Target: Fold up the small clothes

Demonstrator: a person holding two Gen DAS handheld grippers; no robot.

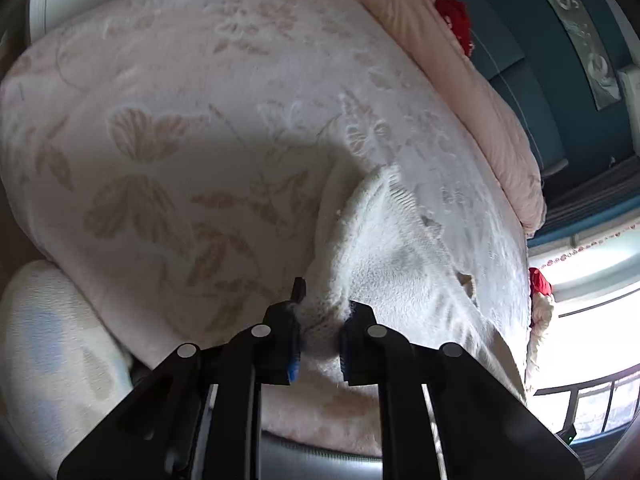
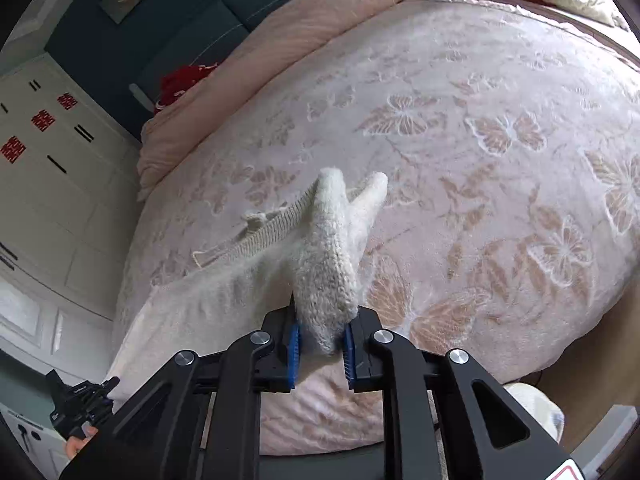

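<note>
A fuzzy cream knitted garment [image 2: 320, 264] is pinched by both the left tongs [image 1: 320, 336] and the right tongs [image 2: 320, 340], each closed on its fabric; it is held lifted off the pink butterfly-patterned bed [image 2: 480, 160]; no fold appears made yet, so the folding seems barely begun.

A home bedroom, going by the bed [image 2: 500, 92] under a pink butterfly-patterned blanket [image 1: 180, 92]. Rolled peach duvet [image 1: 460, 80] along a dark teal headboard [image 2: 192, 28]; white wardrobe doors [image 2: 52, 168] with red, probably paper, decorations [image 2: 43, 120].
</note>
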